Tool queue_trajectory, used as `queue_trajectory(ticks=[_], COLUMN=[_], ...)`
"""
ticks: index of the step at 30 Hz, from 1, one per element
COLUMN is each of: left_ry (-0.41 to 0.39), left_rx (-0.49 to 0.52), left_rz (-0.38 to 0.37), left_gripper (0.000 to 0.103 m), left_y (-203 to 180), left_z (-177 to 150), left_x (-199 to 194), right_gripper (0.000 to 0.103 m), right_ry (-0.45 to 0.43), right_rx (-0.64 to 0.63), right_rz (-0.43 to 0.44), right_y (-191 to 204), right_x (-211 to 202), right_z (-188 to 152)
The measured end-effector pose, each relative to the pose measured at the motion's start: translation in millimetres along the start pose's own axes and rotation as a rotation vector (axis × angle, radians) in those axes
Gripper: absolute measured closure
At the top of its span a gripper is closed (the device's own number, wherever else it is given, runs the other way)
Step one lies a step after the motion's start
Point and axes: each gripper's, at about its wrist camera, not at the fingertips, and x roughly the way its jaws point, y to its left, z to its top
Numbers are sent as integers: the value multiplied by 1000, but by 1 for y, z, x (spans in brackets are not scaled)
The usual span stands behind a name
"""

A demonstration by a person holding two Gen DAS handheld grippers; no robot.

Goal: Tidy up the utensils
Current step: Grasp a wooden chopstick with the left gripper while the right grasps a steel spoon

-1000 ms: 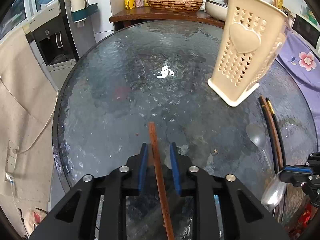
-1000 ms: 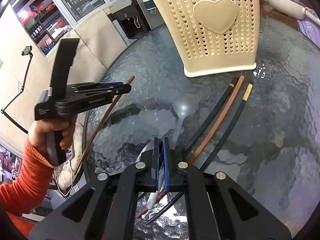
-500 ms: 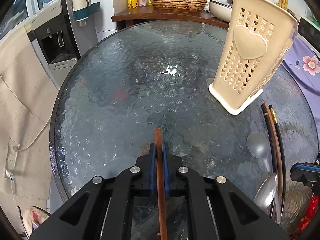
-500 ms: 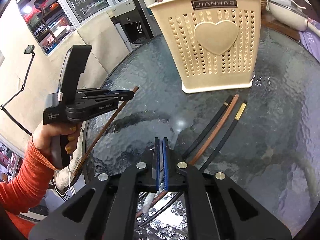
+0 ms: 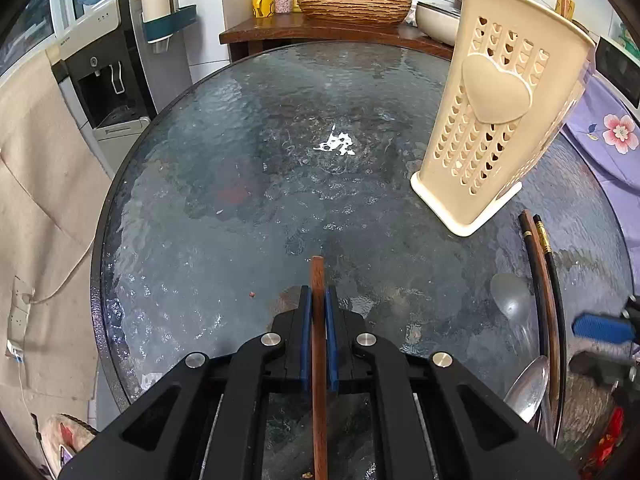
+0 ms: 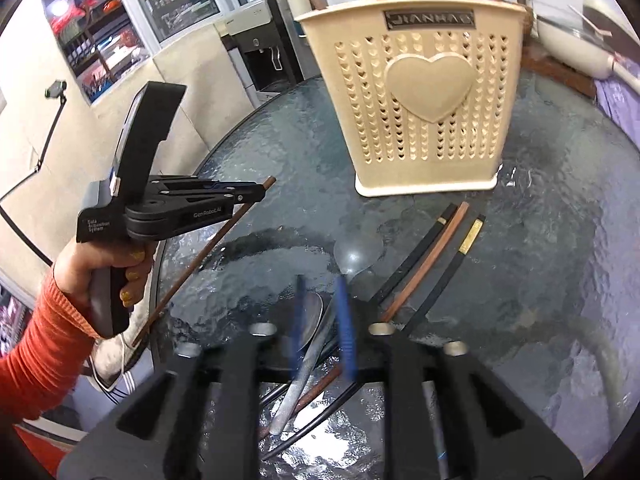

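Already several sticks stand in the holder (image 6: 424, 92); left gripper (image 5: 319, 312) fingers pinch a chopstick (image 5: 319, 344), right gripper (image 6: 323, 316) fingers are opening over a spoon (image 6: 308, 332) lower centre, more chopsticks (image 6: 432, 256) on the tabletop (image 5: 240, 200).

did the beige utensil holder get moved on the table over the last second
No. The utensil holder stands at the same spot on the glass table, its base as near the three loose chopsticks as before. Only the cameras shifted.

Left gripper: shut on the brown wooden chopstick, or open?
Shut. The left gripper has both blue pads pressed against the brown wooden chopstick, which hangs clear of the glass table.
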Motion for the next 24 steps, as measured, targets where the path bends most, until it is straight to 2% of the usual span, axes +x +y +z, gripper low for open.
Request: queue_trajectory(ticks=[8, 16, 20, 24], left_ry=[-1, 0, 1, 5], left_rx=[-7, -6, -4, -12], left_rz=[-6, -11, -17, -32], left_gripper=[96, 96, 96, 96], left_y=[2, 3, 4, 5], left_z=[0, 1, 2, 4], left_x=[0, 1, 2, 4], right_gripper=[69, 78, 90, 94], right_ry=[55, 91, 98, 96], right_rx=[-18, -20, -24, -19], right_rz=[8, 61, 72, 101], right_y=[0, 2, 3, 3], right_x=[15, 32, 38, 38], right_z=[-8, -6, -4, -3])
